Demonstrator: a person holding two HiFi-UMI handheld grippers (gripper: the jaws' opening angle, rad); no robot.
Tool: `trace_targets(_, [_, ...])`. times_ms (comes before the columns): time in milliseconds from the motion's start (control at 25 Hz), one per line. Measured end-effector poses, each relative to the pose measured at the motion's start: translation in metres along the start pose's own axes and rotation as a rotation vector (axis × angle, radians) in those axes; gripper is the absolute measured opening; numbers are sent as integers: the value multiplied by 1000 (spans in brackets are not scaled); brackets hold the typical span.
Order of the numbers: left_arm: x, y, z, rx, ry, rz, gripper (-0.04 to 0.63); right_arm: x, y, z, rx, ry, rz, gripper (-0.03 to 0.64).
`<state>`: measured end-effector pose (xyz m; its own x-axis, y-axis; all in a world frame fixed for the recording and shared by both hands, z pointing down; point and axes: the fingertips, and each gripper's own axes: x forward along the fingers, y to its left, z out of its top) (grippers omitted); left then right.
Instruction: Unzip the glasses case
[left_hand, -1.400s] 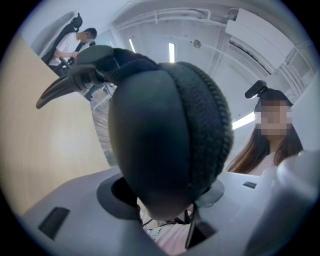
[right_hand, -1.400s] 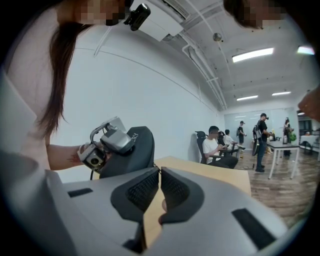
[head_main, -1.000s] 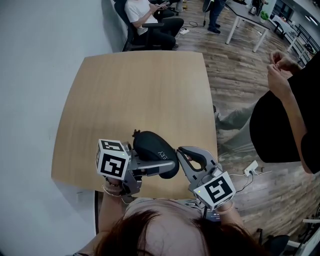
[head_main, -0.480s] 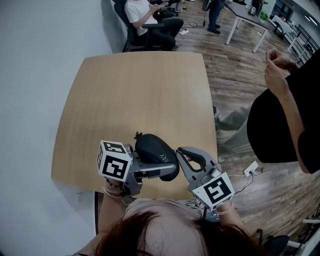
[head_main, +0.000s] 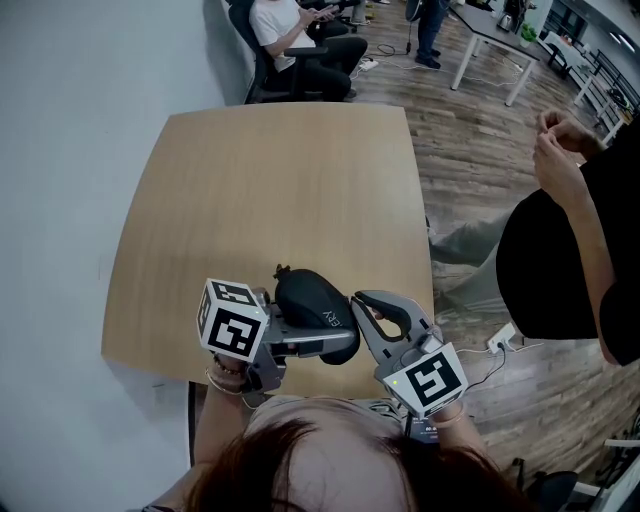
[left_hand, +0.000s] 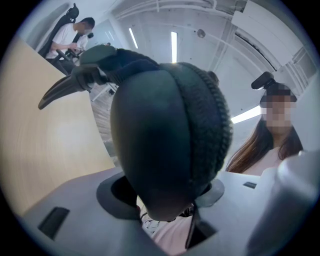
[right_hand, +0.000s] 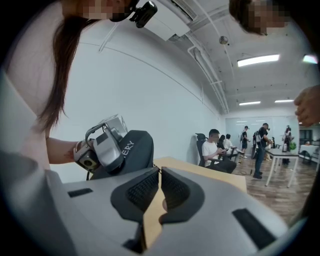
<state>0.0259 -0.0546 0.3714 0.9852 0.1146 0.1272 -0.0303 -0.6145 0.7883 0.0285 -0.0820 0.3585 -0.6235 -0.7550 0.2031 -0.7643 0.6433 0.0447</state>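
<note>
Left claw (head_main: 318, 346) is clenched across the black glasses case (head_main: 312, 300), gripping it near one end. The case sits over the near edge of the worktop (head_main: 270, 190). Can't tell if it touches the surface.

Left gripper view: the zip track (left_hand: 206, 125) runs over the rounded end, which looks zipped up. The zip pull (left_hand: 64, 89) sticks out free at the far end, away from the grip.

Right claw (right_hand: 160, 174) is closed tip to tip with nothing in it, just beside the case. The case is off to its left, not lined up with it.

My read: the step in hand is getting the right claw onto the pull. Suggestions:
- Open the right claw before going in. Closed tips will only knock the tab about.
- Come at the pull from the far end, pads flat on the tab's faces, and bite near its root.
- Pull along the track line, following the curve. Yanking outward is likely to jam the slider.
- Hold the left grip firm. It seems to sit across the seam, so the slider may stop at the jaws and a regrip may be needed partway.
- Main risk: the case twisting in the left claw under the pull.
</note>
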Motion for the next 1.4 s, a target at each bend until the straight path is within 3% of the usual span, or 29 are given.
trace_targets(1400, [23, 1, -34, 9, 136, 33, 253, -5, -2, 2, -45, -17, -19, 17])
